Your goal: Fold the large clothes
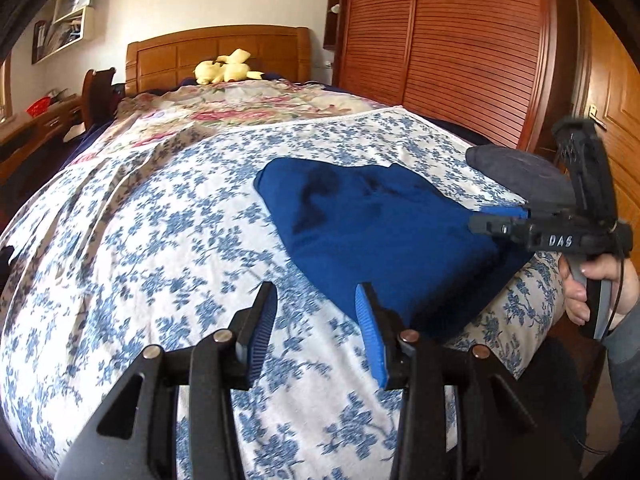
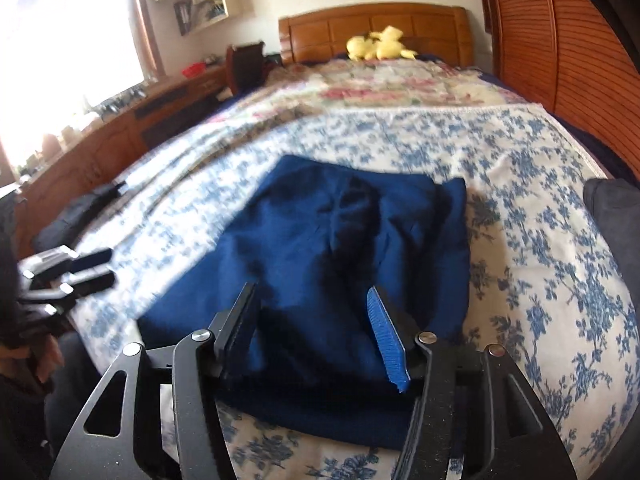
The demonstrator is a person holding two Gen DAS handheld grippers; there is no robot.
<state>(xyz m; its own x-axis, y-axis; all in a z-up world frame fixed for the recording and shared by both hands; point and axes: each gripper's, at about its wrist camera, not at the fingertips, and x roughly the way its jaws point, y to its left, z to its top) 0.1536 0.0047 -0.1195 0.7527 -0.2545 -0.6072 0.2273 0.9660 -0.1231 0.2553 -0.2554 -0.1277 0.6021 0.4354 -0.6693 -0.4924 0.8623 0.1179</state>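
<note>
Lying folded on the floral bedspread (image 1: 160, 240), one blue garment (image 2: 340, 248) sits under two wide, empty grippers (image 1: 316, 328) (image 2: 314, 328).

Bed (image 2: 540, 208), covered by blue-floral sheet (image 1: 168, 248). Folded blue garment (image 2: 340, 248) lying near, right of centre; pink-floral blanket (image 1: 240, 108) farther; yellow plush toy (image 1: 226, 68) far, against headboard (image 1: 216, 50).

Left gripper (image 1: 316, 320) gapes beside blue garment (image 1: 384, 232); floral bedspread (image 1: 160, 240) beneath.
</note>
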